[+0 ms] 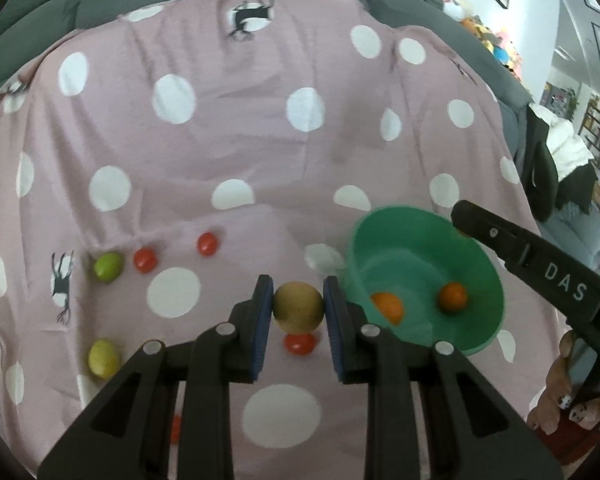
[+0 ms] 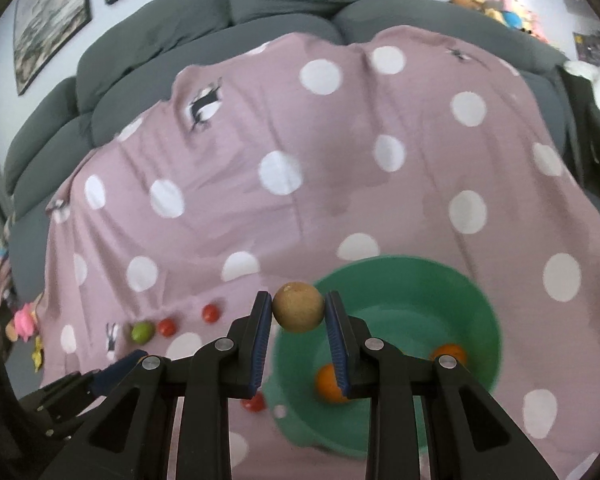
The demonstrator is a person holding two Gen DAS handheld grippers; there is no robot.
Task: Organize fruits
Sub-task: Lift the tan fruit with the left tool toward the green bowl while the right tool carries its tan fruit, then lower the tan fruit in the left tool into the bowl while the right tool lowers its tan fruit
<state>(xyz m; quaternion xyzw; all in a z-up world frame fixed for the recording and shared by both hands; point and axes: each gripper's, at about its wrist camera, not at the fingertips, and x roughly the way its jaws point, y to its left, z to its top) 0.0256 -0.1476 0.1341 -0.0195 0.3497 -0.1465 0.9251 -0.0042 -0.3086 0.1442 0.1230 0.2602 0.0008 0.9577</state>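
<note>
My left gripper is shut on a round tan-brown fruit, held above the pink dotted blanket just left of the green bowl. My right gripper is shut on a second tan-brown fruit, held over the green bowl's left rim. Two orange fruits lie in the bowl. On the blanket lie red tomatoes, a green lime and a yellow-green fruit.
The pink blanket covers a grey sofa. The right gripper's black body reaches in over the bowl's far right rim. Framed pictures hang on the wall; soft toys lie at the far right.
</note>
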